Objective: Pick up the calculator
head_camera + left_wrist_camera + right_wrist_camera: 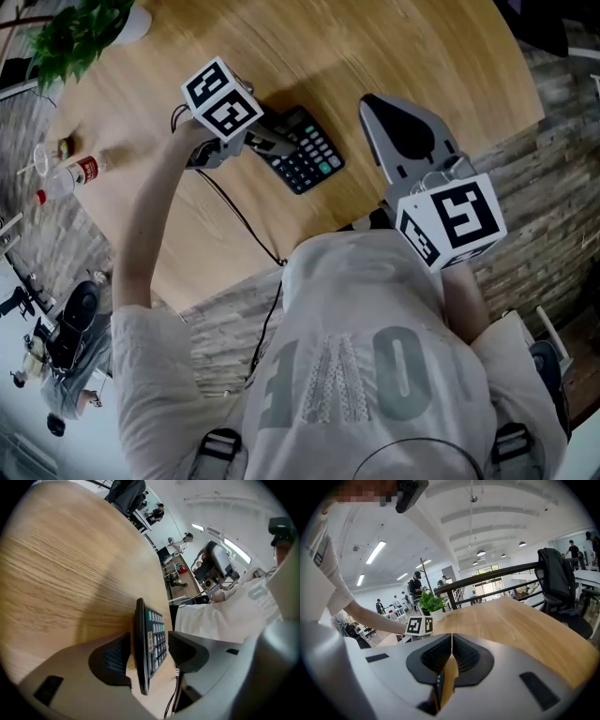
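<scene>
Low in the left gripper view, the left gripper straddles the one calculator, its pads slightly apart on either side. The head view shows the calculator flat on the table, upper centre. Only its own view shows the right gripper closed and empty. One bottle and one plant sit upper left.

right gripper jaws together, table beyond.
</scene>
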